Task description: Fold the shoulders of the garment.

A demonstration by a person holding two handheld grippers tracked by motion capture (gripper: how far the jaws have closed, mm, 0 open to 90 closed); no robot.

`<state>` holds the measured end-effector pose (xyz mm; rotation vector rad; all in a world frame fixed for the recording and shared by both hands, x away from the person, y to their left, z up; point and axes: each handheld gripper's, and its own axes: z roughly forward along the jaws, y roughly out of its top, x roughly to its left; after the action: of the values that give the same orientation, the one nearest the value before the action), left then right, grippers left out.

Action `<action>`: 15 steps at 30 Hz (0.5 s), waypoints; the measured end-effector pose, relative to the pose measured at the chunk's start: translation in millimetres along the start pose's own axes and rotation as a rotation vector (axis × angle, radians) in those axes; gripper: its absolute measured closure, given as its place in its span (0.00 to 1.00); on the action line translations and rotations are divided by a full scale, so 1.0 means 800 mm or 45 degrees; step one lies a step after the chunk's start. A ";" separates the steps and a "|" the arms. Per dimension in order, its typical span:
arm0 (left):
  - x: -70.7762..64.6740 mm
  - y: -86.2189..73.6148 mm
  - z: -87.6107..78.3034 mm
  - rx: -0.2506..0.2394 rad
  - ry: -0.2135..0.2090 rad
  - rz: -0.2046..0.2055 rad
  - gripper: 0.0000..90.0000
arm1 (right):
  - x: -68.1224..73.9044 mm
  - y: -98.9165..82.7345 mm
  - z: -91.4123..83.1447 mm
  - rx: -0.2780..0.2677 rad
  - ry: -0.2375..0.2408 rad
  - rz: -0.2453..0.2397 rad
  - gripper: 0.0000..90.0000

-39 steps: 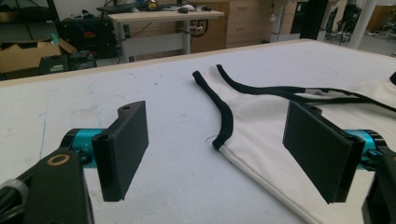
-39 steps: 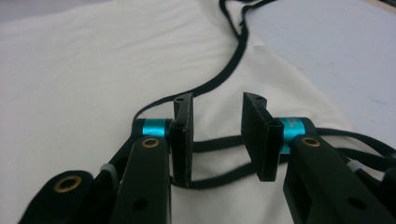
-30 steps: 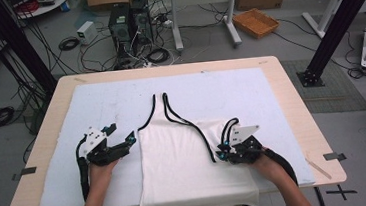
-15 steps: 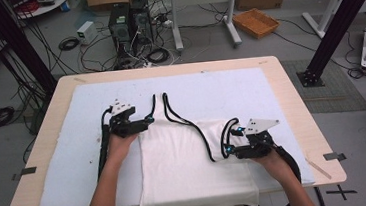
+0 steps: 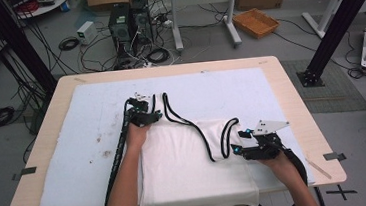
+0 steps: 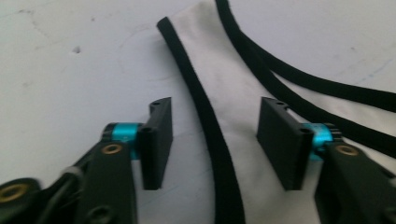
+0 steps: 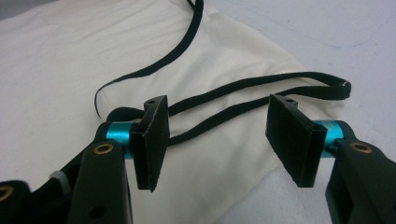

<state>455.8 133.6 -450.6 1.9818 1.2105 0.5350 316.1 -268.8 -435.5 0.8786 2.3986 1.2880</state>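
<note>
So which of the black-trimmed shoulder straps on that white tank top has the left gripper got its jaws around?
The white tank top's far-left strap, lying straight between the left gripper's open jaws; the right strap curls beside the right gripper.

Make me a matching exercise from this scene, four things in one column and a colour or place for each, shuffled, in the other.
Things:
1. white top
2. left gripper
3. right gripper
4. wicker basket

Descriptions:
A. on the floor beyond the table
B. open at the right-hand strap loop
C. spread flat, black-edged
D. open astride the left strap's black edge

Pairs: 1-C, 2-D, 3-B, 4-A
</note>
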 end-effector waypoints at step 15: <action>0.005 -0.025 -0.042 -0.304 -0.272 -0.079 0.94 | -0.002 0.003 -0.009 -0.052 -0.005 0.011 0.48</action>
<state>423.5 155.7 -444.8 1.7448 1.0225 0.4048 314.6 -273.3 -429.7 0.8798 2.3598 1.3318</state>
